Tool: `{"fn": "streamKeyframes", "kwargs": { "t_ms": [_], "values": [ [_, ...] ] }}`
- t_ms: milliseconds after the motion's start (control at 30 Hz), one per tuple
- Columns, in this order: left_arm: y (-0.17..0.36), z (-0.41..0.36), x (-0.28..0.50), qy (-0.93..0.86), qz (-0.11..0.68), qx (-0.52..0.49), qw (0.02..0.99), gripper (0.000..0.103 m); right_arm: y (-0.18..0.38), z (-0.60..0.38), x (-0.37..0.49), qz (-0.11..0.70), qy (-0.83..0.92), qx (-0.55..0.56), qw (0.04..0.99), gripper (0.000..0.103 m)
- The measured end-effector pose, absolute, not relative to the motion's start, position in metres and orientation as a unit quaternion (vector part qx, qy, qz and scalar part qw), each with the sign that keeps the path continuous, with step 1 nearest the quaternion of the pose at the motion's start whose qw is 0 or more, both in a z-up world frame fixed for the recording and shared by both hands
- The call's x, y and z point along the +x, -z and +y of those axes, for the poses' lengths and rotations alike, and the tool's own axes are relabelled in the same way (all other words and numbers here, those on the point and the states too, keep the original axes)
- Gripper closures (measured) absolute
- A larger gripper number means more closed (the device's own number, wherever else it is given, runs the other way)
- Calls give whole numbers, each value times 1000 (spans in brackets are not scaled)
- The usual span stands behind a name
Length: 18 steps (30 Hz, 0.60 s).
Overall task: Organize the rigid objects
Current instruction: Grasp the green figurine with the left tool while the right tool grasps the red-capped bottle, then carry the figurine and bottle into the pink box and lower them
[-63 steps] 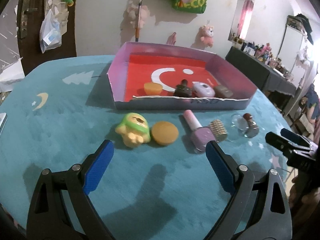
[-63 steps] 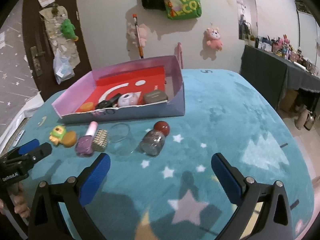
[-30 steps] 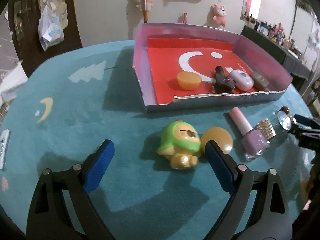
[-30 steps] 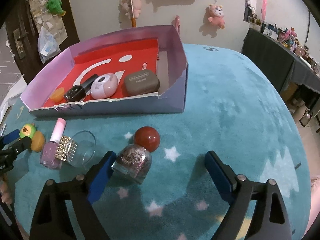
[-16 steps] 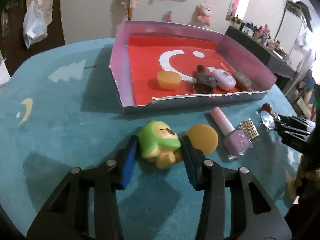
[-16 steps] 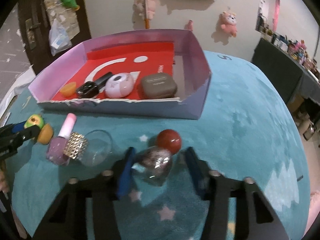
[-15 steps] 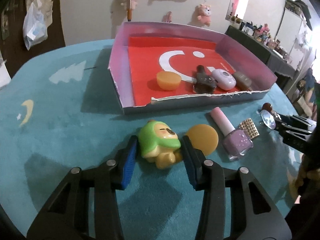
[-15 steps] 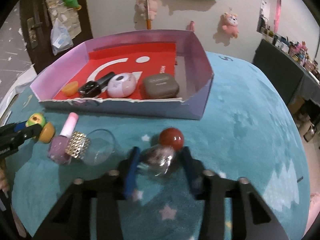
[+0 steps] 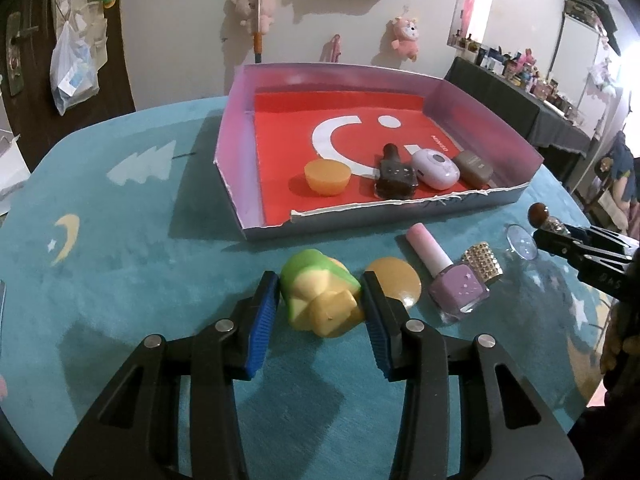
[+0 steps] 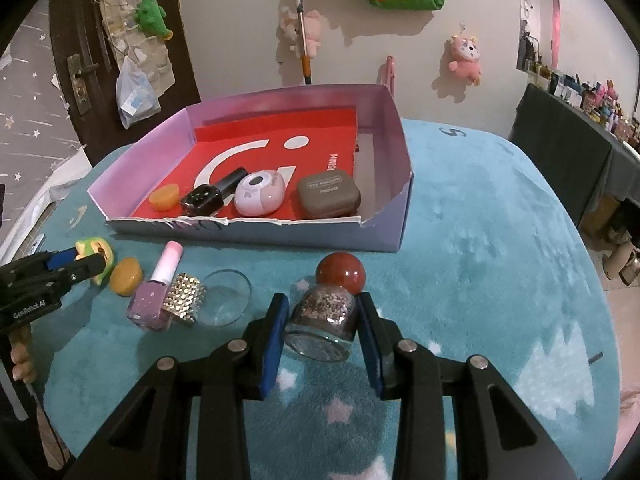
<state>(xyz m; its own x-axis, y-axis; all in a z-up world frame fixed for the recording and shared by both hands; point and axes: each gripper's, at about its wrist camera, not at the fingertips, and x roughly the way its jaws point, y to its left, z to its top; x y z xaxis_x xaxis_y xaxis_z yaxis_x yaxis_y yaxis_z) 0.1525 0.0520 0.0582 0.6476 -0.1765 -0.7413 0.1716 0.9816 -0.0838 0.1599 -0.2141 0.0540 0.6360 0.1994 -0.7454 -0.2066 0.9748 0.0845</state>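
My left gripper [image 9: 320, 304] is shut on a green and yellow toy figure [image 9: 320, 296], tilted up off the teal cloth. My right gripper [image 10: 322, 320] is shut on a glitter bottle [image 10: 324, 320] with a red ball stopper [image 10: 341, 273]. A purple box [image 9: 236, 184] with a red floor holds an orange cup [image 9: 327, 177], a dark polish bottle [image 9: 394, 180], a pale lilac case [image 9: 436, 169] and a brown case [image 9: 474, 167]. On the cloth lie an orange disc [image 9: 396, 280], a pink-capped lilac polish bottle [image 9: 448, 276], a studded gold piece [image 9: 482, 266] and a glass dish [image 10: 224, 298].
The round table under the teal cloth [image 10: 480, 240] drops off at its right and front edges. A wall with hung plush toys stands behind the box. A dark shelf of small bottles [image 10: 580, 120] stands at the right.
Both grippers have gone from wide open to shut, the left on the toy figure and the right on the glitter bottle. The toy figure has tipped up off the cloth.
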Motion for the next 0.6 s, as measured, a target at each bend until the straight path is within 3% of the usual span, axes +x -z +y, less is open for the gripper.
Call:
{"fn": "streamKeyframes", "kwargs": {
  "t_ms": [367, 600],
  "values": [
    [-71, 48, 147, 106, 394, -1, 913, 64, -56, -211, 158, 409, -123, -6, 904, 66],
    [-111, 31, 166, 139, 350, 7, 927, 63, -82, -205, 174, 386, -149, -13, 910, 66]
  ]
}}
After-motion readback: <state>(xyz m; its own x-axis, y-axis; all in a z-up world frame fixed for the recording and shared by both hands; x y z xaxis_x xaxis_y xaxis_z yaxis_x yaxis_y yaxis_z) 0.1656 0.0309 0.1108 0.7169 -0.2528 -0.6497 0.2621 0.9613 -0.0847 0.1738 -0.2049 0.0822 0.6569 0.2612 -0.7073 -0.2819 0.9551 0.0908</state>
